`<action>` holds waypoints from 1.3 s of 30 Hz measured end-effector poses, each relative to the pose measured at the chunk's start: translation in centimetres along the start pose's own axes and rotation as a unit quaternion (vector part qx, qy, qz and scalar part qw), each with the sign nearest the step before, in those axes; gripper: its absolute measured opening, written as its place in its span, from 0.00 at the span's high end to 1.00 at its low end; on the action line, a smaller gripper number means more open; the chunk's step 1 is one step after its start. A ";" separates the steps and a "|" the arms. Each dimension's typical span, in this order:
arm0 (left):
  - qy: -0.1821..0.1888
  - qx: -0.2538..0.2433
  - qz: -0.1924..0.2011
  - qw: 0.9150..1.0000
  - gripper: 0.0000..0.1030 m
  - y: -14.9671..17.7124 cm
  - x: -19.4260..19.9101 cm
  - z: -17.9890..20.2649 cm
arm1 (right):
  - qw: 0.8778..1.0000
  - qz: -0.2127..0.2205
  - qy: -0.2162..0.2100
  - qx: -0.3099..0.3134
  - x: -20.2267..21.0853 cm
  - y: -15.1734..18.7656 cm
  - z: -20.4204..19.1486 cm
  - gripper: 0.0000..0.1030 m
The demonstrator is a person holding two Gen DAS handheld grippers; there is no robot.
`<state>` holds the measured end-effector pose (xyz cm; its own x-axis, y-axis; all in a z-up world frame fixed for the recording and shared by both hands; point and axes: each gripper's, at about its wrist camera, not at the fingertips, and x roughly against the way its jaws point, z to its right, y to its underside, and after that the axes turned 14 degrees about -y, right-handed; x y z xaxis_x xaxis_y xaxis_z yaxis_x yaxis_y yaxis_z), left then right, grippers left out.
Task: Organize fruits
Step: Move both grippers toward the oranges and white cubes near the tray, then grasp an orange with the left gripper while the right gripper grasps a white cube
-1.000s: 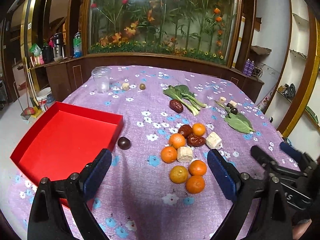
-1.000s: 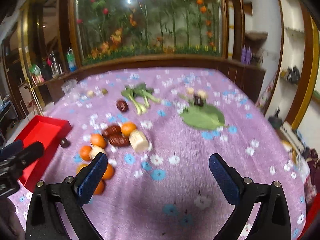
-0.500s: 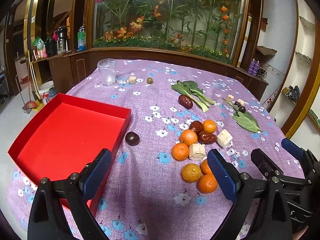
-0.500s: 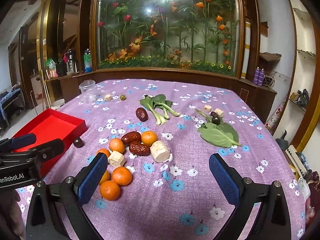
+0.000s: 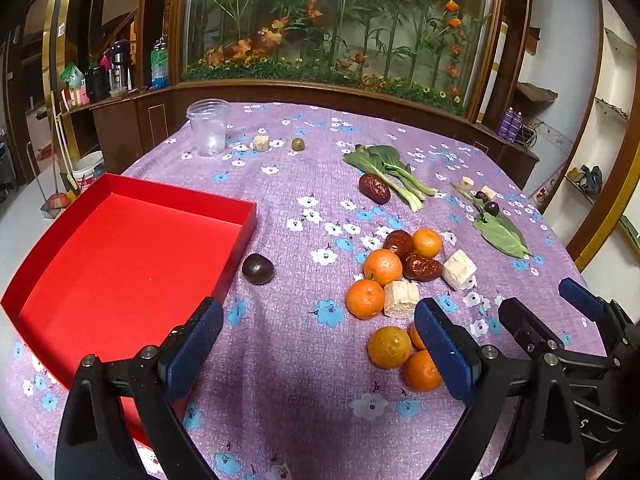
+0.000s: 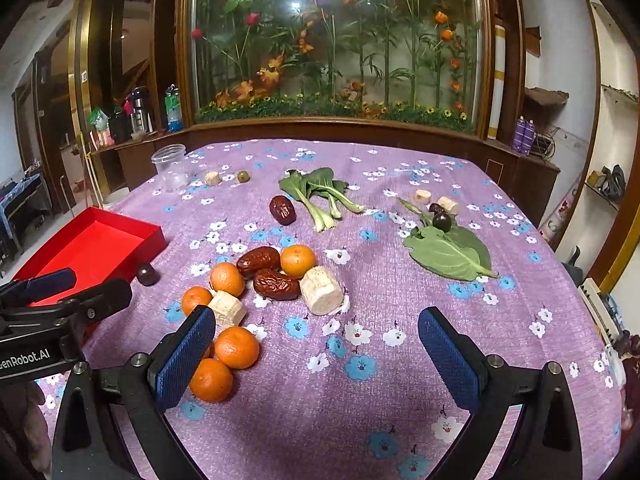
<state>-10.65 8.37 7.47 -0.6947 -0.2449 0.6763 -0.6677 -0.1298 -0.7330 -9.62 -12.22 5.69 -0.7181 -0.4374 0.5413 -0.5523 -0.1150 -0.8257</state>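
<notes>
A cluster of several oranges (image 5: 382,267) (image 6: 227,279), red dates (image 5: 421,268) (image 6: 276,283) and pale cut chunks (image 5: 459,269) (image 6: 321,289) lies on the purple flowered tablecloth. An empty red tray (image 5: 120,256) (image 6: 92,246) sits at the left, with a dark plum (image 5: 258,268) (image 6: 146,274) beside its corner. My left gripper (image 5: 316,344) is open and empty, hovering near the front oranges. My right gripper (image 6: 318,354) is open and empty, right of the cluster.
A lone date (image 6: 282,210) lies by bok choy (image 6: 316,192). A green leaf (image 6: 448,254) with a dark plum (image 6: 441,221) and chunks sits right. A clear jar (image 6: 170,168), a chunk and a small green fruit (image 6: 243,176) stand far left.
Both grippers have moved forward and lower toward the fruit cluster, so it looks nearer. Jaws stay open. Nothing on the table moved.
</notes>
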 end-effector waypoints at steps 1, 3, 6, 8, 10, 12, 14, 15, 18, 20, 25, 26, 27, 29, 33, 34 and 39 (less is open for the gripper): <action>0.001 0.001 -0.003 1.000 0.07 0.0 -0.2 -0.1 | 1.000 -0.002 0.000 -0.001 -0.1 0.0 0.2 0.00; 0.002 0.006 -0.013 1.000 0.07 0.0 -0.8 -0.6 | 1.000 -0.009 0.003 -0.003 -0.4 -0.1 0.6 0.00; 0.001 0.023 -0.026 0.999 0.07 -0.1 -1.7 -1.8 | 0.999 -0.033 0.004 -0.013 -1.2 -0.3 1.9 0.00; 0.002 0.033 -0.037 0.999 0.07 0.0 -2.3 -2.6 | 0.999 -0.045 0.003 -0.022 -1.6 -0.3 2.8 0.00; 0.008 0.035 -0.044 0.998 0.07 0.2 -2.6 -2.9 | 0.998 -0.057 -0.003 -0.036 -2.2 -0.4 3.7 0.01; 0.019 0.030 -0.049 0.998 0.12 0.6 -2.9 -2.6 | 0.997 -0.064 -0.012 -0.048 -2.6 -0.5 4.3 0.03; 0.040 0.017 -0.057 0.997 0.22 0.8 -3.2 -1.8 | 0.995 -0.072 -0.025 -0.057 -3.1 -0.5 4.7 0.06; 0.053 0.012 -0.064 0.996 0.25 0.8 -3.5 -1.3 | 0.995 -0.076 -0.033 -0.059 -3.4 -0.4 4.8 0.09; 0.083 0.000 -0.081 0.993 0.31 1.2 -4.1 0.0 | 0.993 -0.085 -0.054 -0.064 -4.0 -0.3 4.7 0.13; 0.100 -0.010 -0.089 0.991 0.35 1.4 -4.4 1.0 | 0.992 -0.089 -0.057 -0.063 -4.4 -0.3 4.8 0.14; 0.127 -0.037 -0.100 0.986 0.54 1.9 -5.1 2.6 | 0.992 -0.098 -0.061 -0.041 -5.6 -1.4 4.9 0.18; 0.137 -0.041 -0.106 0.984 0.55 2.0 -5.4 2.9 | 0.992 -0.101 -0.061 -0.036 -6.0 -1.5 4.8 0.19; 0.147 -0.040 -0.109 0.982 0.57 2.1 -5.5 3.0 | 0.992 -0.104 -0.062 -0.032 -6.4 -1.6 4.7 0.21; 0.151 -0.040 -0.108 0.982 0.58 2.1 -5.6 3.2 | 0.991 -0.110 -0.065 -0.025 -7.4 -1.8 4.6 0.23; 0.156 -0.045 -0.109 0.981 0.58 2.0 -5.9 3.7 | 0.989 -0.127 -0.071 -0.017 -9.3 -1.9 4.1 0.30; 0.157 -0.046 -0.109 0.980 0.58 2.0 -5.9 3.8 | 0.989 -0.130 -0.072 -0.016 -9.7 -1.9 4.1 0.33; 0.173 -0.037 -0.114 0.978 0.60 1.9 -6.7 4.0 | 0.986 -0.144 -0.076 -0.022 -10.8 -1.6 4.3 0.52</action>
<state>-6.22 5.90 1.25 -0.5658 0.1233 0.8153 -0.8245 -0.0705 -0.5615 0.81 -11.11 0.45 -0.4586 -0.5205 0.7202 -0.7446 -0.2171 -0.6311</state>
